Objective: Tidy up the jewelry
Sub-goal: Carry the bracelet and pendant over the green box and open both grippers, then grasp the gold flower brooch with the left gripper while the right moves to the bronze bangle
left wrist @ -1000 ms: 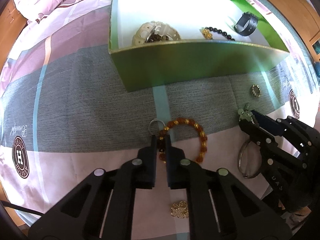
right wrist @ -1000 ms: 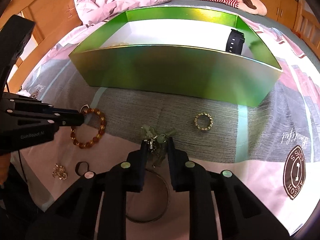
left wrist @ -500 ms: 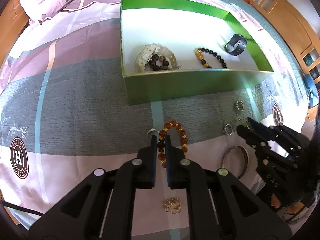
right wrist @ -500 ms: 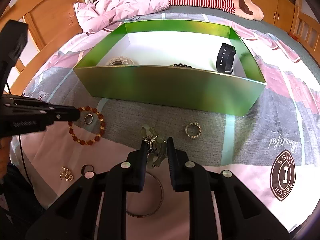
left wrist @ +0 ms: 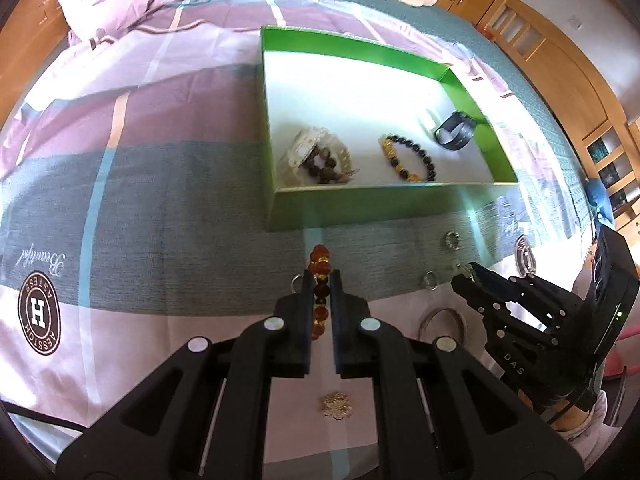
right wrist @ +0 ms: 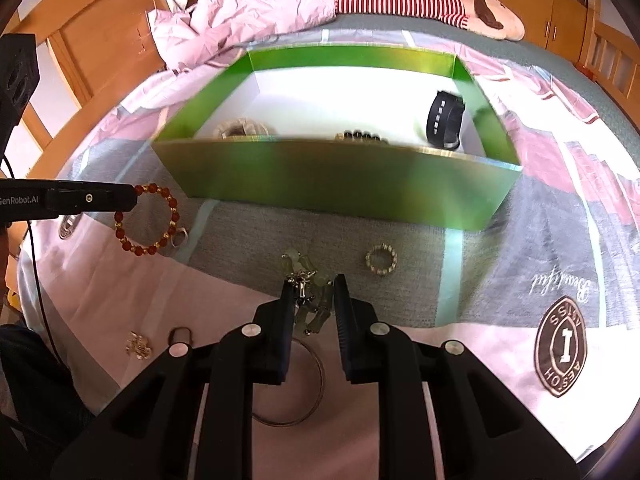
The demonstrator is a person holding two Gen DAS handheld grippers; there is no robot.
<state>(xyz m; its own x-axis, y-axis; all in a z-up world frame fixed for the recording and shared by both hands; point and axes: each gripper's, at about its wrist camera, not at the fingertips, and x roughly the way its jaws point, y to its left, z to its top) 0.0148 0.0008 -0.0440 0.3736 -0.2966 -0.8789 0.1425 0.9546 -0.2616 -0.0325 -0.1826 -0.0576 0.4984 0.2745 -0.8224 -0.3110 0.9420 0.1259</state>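
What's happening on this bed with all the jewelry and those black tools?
A person is sorting jewelry into a green box using two handheld claws. The left claw grips an amber bead bracelet, lifted off the bedspread. The right claw is closed on a pale green charm cluster. A watch and two bracelets already lie in the box; rings and a bangle wait outside.

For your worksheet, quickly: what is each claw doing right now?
Left claw: shut on the amber bead bracelet, lifted.
Right claw: shut on the pale green charm cluster.
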